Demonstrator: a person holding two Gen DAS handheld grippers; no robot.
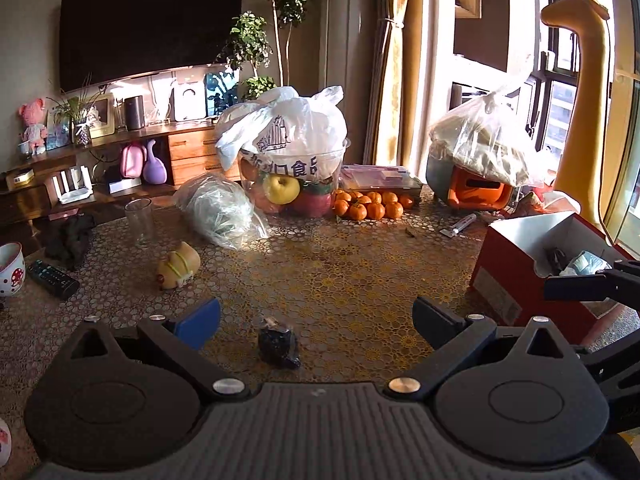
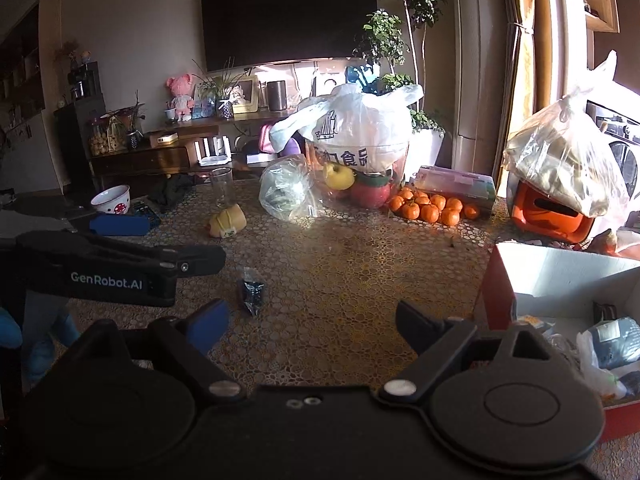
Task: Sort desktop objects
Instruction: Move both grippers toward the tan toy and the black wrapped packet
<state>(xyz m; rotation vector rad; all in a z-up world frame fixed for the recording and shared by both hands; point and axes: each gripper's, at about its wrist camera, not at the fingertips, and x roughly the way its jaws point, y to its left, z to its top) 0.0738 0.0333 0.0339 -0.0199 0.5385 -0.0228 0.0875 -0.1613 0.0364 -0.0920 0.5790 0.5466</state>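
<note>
Dark packet (image 1: 278,344) lies between the open left tool (image 1: 316,320) fingers, untouched.

My 2 cameras ride my grippers, low over the table (image 1: 340,280), tilted down, facing the TV (image 1: 152,20). The left one sits left of the right. Both share the packet (image 1: 278,346) (image 2: 251,290), box (image 1: 520,264) (image 2: 560,280) and oranges (image 1: 368,205) (image 2: 432,208).

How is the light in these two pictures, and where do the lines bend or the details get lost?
Left wrist view: sun through the window overexposes that side and puts bright patches on the table; the curtain bows from fisheye distortion. Right wrist view: the left side is dim, the shelves hard to read, and the red box sits in shadow.
</note>
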